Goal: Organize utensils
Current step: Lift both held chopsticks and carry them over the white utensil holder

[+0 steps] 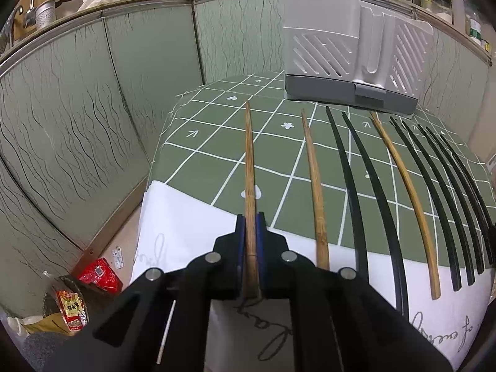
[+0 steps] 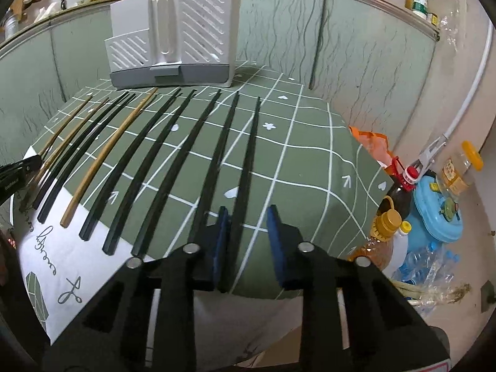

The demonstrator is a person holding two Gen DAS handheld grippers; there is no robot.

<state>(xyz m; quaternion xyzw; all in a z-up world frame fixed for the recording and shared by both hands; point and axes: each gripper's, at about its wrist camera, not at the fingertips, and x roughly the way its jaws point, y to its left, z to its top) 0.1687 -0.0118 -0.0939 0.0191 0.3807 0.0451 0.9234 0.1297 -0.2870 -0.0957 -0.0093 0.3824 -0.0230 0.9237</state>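
Green tablecloth with white grid (image 2: pixel 310 161) under both tools, its white printed border nearest. Pale green wavy-lined cabinet panels (image 1: pixel 77 117) beyond. Left gripper (image 1: pixel 251 226) pressed together on a brown wooden chopstick (image 1: pixel 249 155) lying straight ahead. Right gripper (image 2: pixel 248 220) spread, a long black chopstick (image 2: pixel 250 155) between the pads, close to the left one. Further ahead, a grey slotted plastic utensil holder (image 2: pixel 173 31). Row of further chopsticks (image 2: pixel 148 161) between the tools. Oil bottles (image 2: pixel 393 204) on the floor, right of the right gripper.

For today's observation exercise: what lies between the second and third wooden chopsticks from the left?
Two black chopsticks, side by side; the left wrist view shows them best.
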